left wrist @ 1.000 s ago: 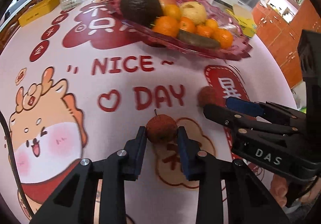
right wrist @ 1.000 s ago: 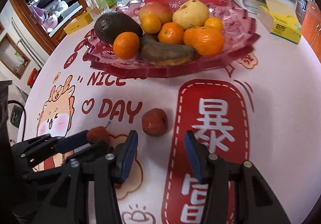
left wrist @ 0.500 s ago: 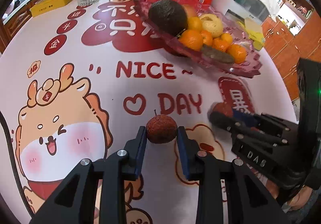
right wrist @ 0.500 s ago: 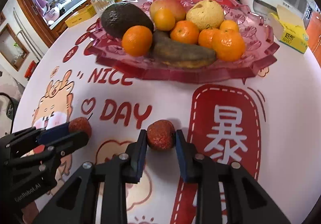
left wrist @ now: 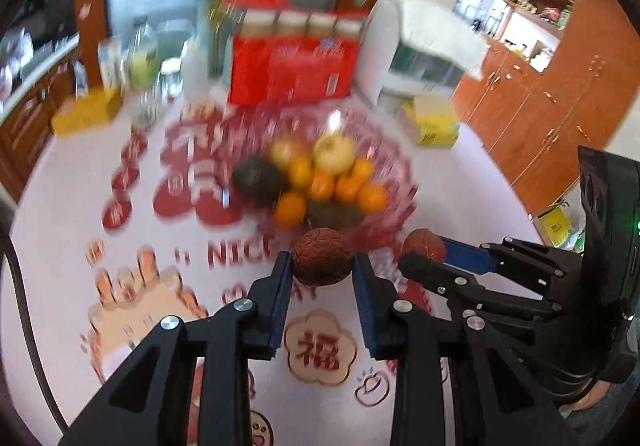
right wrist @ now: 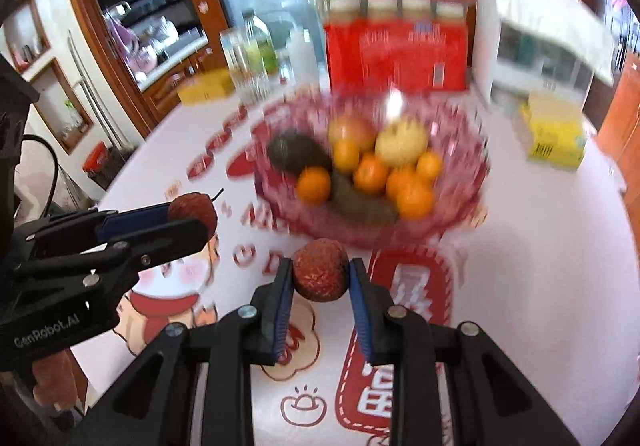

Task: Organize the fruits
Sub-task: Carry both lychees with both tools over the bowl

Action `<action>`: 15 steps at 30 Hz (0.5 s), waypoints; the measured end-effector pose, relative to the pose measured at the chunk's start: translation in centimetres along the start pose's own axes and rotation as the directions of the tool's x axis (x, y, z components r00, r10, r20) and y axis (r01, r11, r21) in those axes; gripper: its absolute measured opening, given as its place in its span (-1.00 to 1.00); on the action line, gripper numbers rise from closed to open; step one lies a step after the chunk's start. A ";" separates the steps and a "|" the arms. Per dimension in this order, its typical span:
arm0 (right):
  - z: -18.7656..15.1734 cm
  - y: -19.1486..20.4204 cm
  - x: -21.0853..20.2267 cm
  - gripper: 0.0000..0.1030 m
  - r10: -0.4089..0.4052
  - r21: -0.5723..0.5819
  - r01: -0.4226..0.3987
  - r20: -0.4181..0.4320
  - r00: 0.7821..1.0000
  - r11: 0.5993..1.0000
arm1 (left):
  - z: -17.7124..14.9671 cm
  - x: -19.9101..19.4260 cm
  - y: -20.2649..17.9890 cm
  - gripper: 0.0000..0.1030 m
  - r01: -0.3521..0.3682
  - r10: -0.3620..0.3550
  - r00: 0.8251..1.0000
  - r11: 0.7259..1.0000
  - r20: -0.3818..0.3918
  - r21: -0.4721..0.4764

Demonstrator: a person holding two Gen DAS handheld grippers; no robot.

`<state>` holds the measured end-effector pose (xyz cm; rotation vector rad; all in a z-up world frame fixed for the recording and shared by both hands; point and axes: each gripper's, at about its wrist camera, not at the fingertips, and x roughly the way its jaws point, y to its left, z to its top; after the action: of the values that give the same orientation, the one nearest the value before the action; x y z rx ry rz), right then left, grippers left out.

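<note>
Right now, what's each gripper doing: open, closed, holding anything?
Left gripper: closed on a lychee, held clear of the tablecloth.
Right gripper: closed on a second lychee, also off the tablecloth.

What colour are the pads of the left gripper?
Blue pads, clearest in the left wrist view.

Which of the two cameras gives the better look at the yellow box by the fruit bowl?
The right wrist view: the yellow box sits large beside the fruit bowl, though blurred. The left wrist view shows the same box smaller, farther off and equally blurred.
</note>
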<state>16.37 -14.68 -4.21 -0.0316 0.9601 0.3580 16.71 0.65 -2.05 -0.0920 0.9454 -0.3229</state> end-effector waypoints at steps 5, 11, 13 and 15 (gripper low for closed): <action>5.0 -0.6 -5.2 -0.46 -0.025 -0.038 0.029 0.115 0.993 0.999 | 5.2 -3.6 -1.7 -0.44 -0.012 0.005 0.996 0.997 0.089 0.072; 10.4 -1.7 -8.9 -0.46 -0.074 -0.047 0.087 0.226 0.971 0.995 | 11.6 -5.7 -2.5 -0.44 -0.056 0.036 0.984 0.992 0.174 0.111; 11.7 -2.3 -9.0 -0.46 -0.086 -0.038 0.097 0.240 0.967 0.995 | 12.9 -5.5 -2.6 -0.44 -0.075 0.052 0.980 0.990 0.192 0.118; 12.8 -3.1 -8.5 -0.46 -0.093 -0.020 0.101 0.240 0.966 0.995 | 14.1 -4.8 -2.5 -0.44 -0.081 0.057 0.980 0.990 0.193 0.118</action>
<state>23.11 -17.63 9.65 -0.0634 0.7118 0.2793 24.97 -1.17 10.50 0.0252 0.7360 -0.3033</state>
